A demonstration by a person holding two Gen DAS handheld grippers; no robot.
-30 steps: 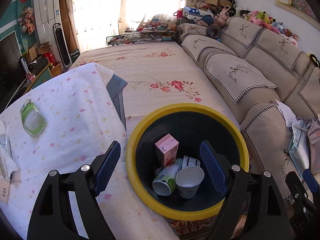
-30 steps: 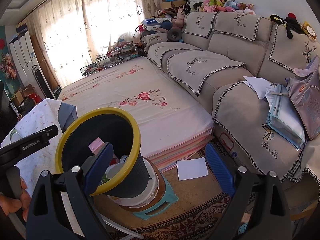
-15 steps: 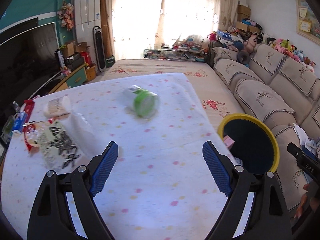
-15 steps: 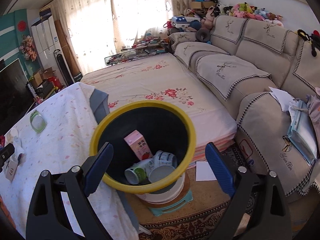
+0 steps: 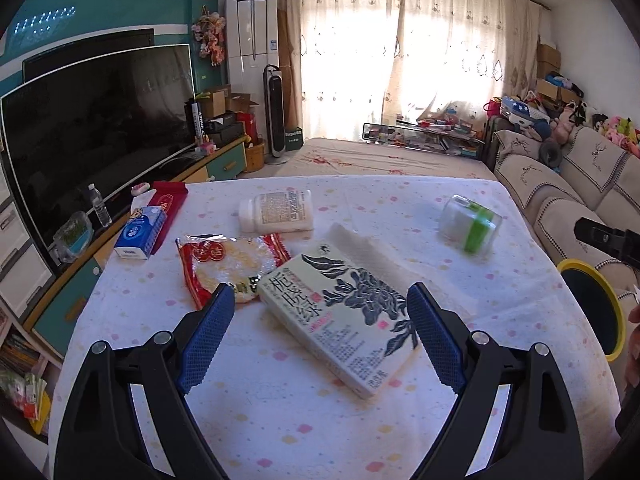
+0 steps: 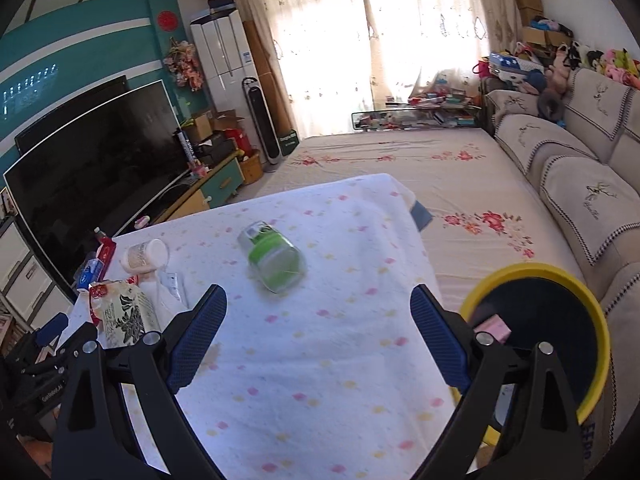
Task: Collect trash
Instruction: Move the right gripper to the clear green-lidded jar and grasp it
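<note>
The left hand-held gripper (image 5: pixel 316 336) hung over the bench (image 5: pixel 500 300), its jaws having just been opening and now wide apart with nothing clamped; a box (image 5: pixel 340 320) lay on the cloth below and between them. A wrapper (image 5: pixel 224 260) touched the box toward the left edge, a white bottle (image 5: pixel 278 210) lay beyond, and a green jar (image 6: pixel 274 258) lay near the far right corner. The right hand-held gripper (image 6: pixel 318 334) also gaped, empty. The bin (image 6: pixel 600 344) stood off the right edge.
</note>
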